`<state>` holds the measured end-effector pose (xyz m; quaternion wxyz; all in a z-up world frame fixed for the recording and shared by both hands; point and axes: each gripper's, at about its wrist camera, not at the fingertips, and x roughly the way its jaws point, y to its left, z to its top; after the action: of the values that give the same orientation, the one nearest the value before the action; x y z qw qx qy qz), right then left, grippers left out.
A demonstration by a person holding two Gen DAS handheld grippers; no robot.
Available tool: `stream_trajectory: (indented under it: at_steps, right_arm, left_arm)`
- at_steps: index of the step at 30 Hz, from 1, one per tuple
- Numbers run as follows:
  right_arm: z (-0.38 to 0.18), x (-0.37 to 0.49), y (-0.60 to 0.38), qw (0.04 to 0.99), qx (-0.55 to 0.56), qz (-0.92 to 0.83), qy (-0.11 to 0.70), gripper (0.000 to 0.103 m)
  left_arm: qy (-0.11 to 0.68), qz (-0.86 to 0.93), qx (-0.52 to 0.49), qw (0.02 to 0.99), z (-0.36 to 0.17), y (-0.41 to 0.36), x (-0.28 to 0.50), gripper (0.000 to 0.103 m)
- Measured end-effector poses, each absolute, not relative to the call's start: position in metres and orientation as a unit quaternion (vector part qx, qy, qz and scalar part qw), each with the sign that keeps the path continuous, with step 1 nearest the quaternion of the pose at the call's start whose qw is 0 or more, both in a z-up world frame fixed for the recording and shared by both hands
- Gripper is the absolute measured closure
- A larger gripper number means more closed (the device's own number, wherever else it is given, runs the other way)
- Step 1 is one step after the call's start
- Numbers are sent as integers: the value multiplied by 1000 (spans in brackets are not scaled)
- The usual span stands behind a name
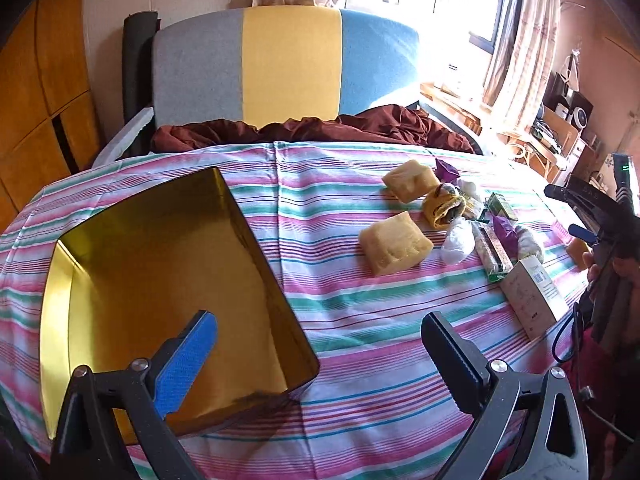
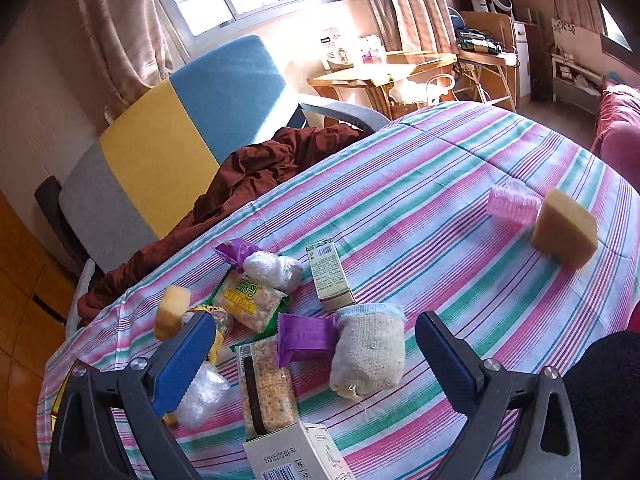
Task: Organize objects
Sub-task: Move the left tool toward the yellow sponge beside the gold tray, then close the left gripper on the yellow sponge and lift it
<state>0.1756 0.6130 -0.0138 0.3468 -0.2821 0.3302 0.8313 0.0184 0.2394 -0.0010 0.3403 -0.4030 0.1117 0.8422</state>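
Observation:
An empty gold tin box (image 1: 160, 280) lies on the striped tablecloth (image 1: 360, 340) at the left. My left gripper (image 1: 320, 340) hangs open, its blue finger over the box and its other finger over the cloth. To the right lie two yellow sponges (image 1: 394, 248) (image 1: 410, 180), a rolled sock (image 1: 444, 204), snack packets and a white carton (image 1: 532, 296). My right gripper (image 2: 316, 340) stands open just above a beige rolled sock (image 2: 368, 354), a purple packet (image 2: 304, 338) and a cracker pack (image 2: 268, 388). A small green box (image 2: 330, 276), a green snack bag (image 2: 250, 300) and another sponge (image 2: 564, 230) lie farther off.
A pink hair roller (image 2: 512, 202) sits beside the far sponge. A grey, yellow and blue chair (image 1: 280, 68) with brown cloth (image 1: 320, 128) stands behind the table. Bare striped cloth spreads between the box and the pile. Shelves and a small wooden table (image 2: 380, 76) stand by the window.

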Motion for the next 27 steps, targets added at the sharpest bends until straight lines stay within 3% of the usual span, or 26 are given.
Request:
stream_trajectory:
  at_steps: [12,24,26,27]
  right_arm:
    - [-9,168,606,317,-274,848,324,1]
    - [-11,170,611,309,-269,846,341,1]
    - [-12,170,612,308,-270,846,343,1]
    - [-12,170,612,307,-270,845,344,1]
  left_arm:
    - [121,813,-457,340,-28,346,-16,0]
    - [103,808,-493,305,-70,401,-58,0]
    - [101,804,-498,311,-77,405,-59,2]
    - [99,804,-498,310,-80,405,-60,8]
